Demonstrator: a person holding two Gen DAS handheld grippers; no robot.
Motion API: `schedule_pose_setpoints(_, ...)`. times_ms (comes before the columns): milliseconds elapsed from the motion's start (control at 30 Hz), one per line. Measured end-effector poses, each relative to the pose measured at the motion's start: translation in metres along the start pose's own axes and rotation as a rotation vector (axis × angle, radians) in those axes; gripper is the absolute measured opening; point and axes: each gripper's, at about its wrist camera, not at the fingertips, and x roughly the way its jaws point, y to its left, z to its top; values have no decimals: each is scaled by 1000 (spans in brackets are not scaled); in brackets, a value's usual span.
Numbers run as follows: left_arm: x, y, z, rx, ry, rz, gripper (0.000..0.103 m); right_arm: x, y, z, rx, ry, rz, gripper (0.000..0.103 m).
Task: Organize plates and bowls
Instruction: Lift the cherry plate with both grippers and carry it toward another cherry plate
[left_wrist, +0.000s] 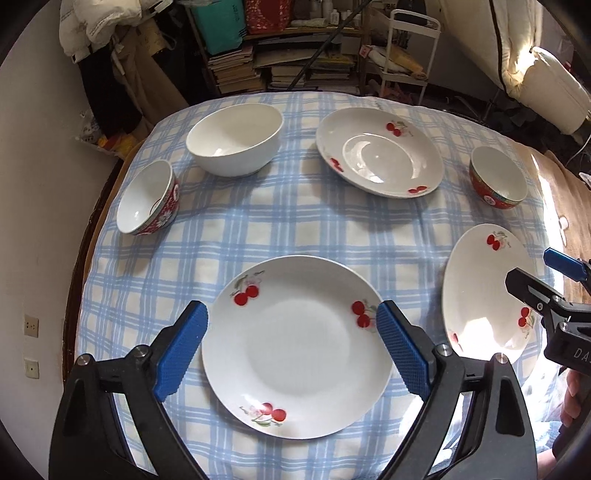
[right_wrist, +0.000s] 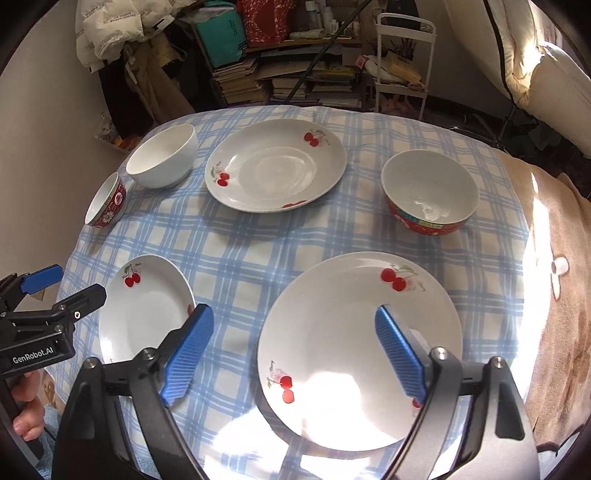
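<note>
White cherry plate (left_wrist: 295, 347) lying flat under left gripper (left_wrist: 291, 354), blue fingers (left_wrist: 181, 350) spread wide, holding nothing. Seen clearly only from right wrist: sunlit second cherry plate (right_wrist: 354, 350) under right gripper (right_wrist: 295, 354), pointing down, fingers spread, empty.

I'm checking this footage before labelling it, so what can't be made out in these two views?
- Right wrist view: near rim of the white cherry-print plate is washed out by sun glare and covered by the right gripper.
- Left wrist view: the right-hand cherry plate is partly behind that gripper.
- Small red patterned bowl: its far outer side is hidden.
</note>
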Motion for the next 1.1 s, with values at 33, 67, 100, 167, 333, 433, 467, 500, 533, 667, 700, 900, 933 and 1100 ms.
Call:
schedule_pose_setpoints(33,-2,-7,1,10,-7,-11,91,-5,-5,-1,-5,-11,-13,99)
schedule_pose_setpoints(67,-4,-15,3,21,-12,-23,91,-8,-9,-3,-8,-16,-26,99)
schedule_pose_setpoints(100,-4,-22,4,31,-15,-32,91,-11,-15,-5,-10,-19,-38,99)
schedule_pose_setpoints(167,-4,-36,7,48,-19,-40,91,-15,-28,-10,5,-24,-47,99)
schedule_pose_setpoints(333,4,-67,7,93,-9,-71,91,-18,-62,-22,67,-30,-67,99)
schedule_pose_setpoints(433,13,-82,5,105,-3,-117,91,-18,-80,-27,95,-25,-83,99)
schedule_pose_setpoints(467,15,-87,5,111,-4,-118,91,-17,-84,-28,105,-22,-83,99)
schedule_pose_setpoints(500,18,-91,4,117,-5,-116,91,-17,-90,-30,116,-20,-81,99)
schedule_pose_setpoints(533,20,-93,3,124,-5,-117,91,-17,-96,-32,127,-19,-82,99)
schedule_pose_setpoints(667,34,-105,3,132,26,-124,91,-12,-114,-40,161,-4,-103,99)
schedule_pose_setpoints(700,39,-106,3,131,35,-127,91,-9,-118,-42,171,3,-106,99)
schedule_pose_setpoints(900,63,-115,0,142,88,-141,91,10,-132,-53,185,50,-106,91)
schedule_pose_setpoints(933,66,-117,-2,150,99,-148,91,14,-132,-55,184,60,-107,88)
schedule_pose_setpoints(1100,79,-126,-5,176,132,-170,78,32,-133,-60,176,105,-99,79)
